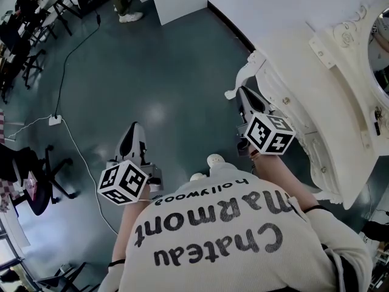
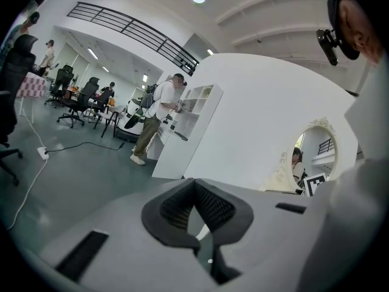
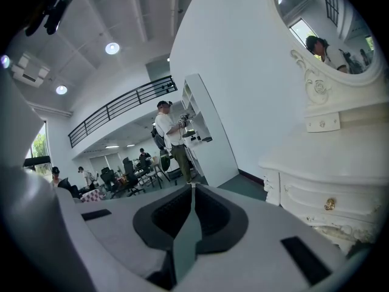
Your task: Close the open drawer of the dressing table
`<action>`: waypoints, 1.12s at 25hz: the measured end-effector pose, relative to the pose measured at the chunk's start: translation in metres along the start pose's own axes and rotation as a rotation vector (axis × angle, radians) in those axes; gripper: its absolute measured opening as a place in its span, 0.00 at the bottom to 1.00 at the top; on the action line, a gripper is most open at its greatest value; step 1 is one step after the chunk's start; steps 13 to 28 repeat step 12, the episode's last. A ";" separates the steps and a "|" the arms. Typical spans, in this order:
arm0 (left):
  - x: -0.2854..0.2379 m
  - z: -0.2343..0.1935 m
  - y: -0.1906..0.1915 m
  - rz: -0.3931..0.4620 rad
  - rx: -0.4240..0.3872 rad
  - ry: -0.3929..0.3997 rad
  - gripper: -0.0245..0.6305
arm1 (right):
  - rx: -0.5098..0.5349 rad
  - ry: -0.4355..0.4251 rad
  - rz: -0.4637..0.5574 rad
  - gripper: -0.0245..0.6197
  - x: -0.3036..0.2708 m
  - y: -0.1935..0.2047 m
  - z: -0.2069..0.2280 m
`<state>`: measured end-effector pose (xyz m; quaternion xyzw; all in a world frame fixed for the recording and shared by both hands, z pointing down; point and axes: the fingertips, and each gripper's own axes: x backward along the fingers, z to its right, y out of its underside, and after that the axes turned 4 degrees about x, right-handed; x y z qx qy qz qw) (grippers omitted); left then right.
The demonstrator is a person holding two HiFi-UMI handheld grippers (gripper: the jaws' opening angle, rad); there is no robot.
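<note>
The white carved dressing table (image 1: 316, 84) stands at the right, its oval mirror (image 3: 328, 29) above the top. A drawer front with a gold knob (image 3: 330, 204) shows at the right of the right gripper view; how far it stands out I cannot tell. My right gripper (image 1: 243, 92) hovers just left of the table's front corner, shut and holding nothing, with its tips meeting (image 3: 192, 188). My left gripper (image 1: 132, 129) hangs over the bare floor well left of the table. It is also shut and holds nothing (image 2: 194, 186).
A white cable runs across the grey-green floor to a power strip (image 1: 55, 120). Black office chairs (image 1: 36, 181) stand at the left edge. A white shelf unit (image 2: 188, 126) stands ahead, with a person (image 2: 159, 111) at it. More people sit at desks far behind.
</note>
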<state>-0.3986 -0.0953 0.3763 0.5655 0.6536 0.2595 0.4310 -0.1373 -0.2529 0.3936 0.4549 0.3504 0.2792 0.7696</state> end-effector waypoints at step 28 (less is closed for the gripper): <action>-0.010 0.004 0.001 0.006 0.002 -0.006 0.05 | 0.008 0.006 -0.011 0.10 -0.004 -0.001 0.013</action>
